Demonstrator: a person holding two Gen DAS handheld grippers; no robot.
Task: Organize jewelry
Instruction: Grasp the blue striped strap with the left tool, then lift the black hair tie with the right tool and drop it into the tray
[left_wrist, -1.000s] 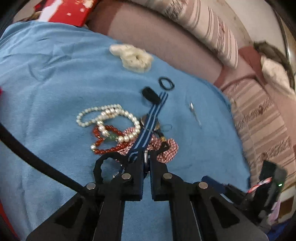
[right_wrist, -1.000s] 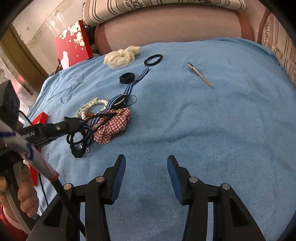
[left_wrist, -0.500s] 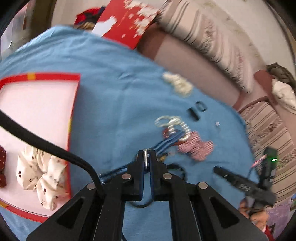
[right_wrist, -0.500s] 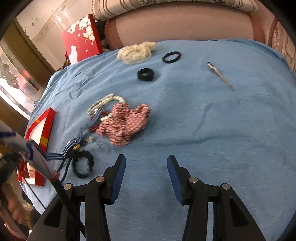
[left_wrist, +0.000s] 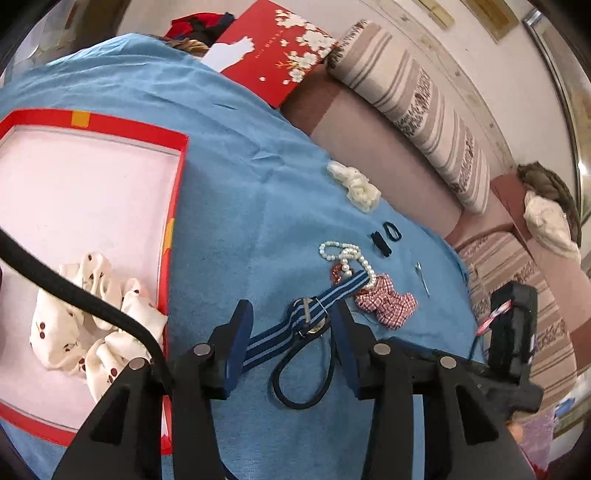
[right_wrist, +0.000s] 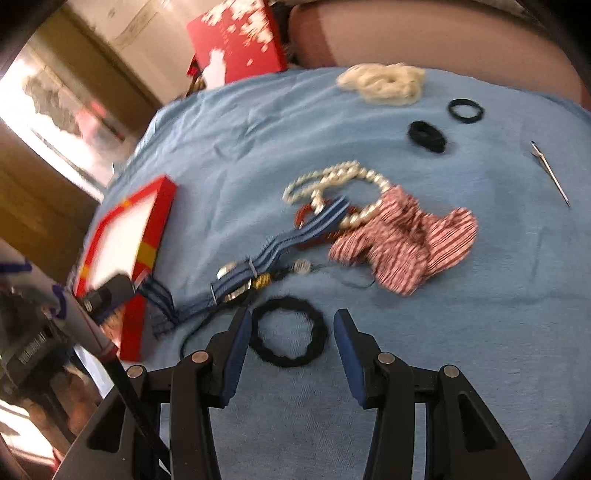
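Blue striped band (left_wrist: 295, 325), clamped a second ago, lies loose between opening left tongs (left_wrist: 291, 332); right tongs (right_wrist: 291, 332) gape empty over a black tie (right_wrist: 288, 332).

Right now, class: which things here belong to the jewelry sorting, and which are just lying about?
Job: white pearl bead necklace; blue striped fabric strap; shallow red-rimmed tray.
Lying about: red floral gift box; striped cushion.

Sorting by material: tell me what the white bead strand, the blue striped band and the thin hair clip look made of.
White bead strand: glossy round beads, probably pearl or imitation. Blue striped band: woven fabric, matte ribbed stripes, shiny metal buckle. Thin hair clip: likely metal, slim and silvery.
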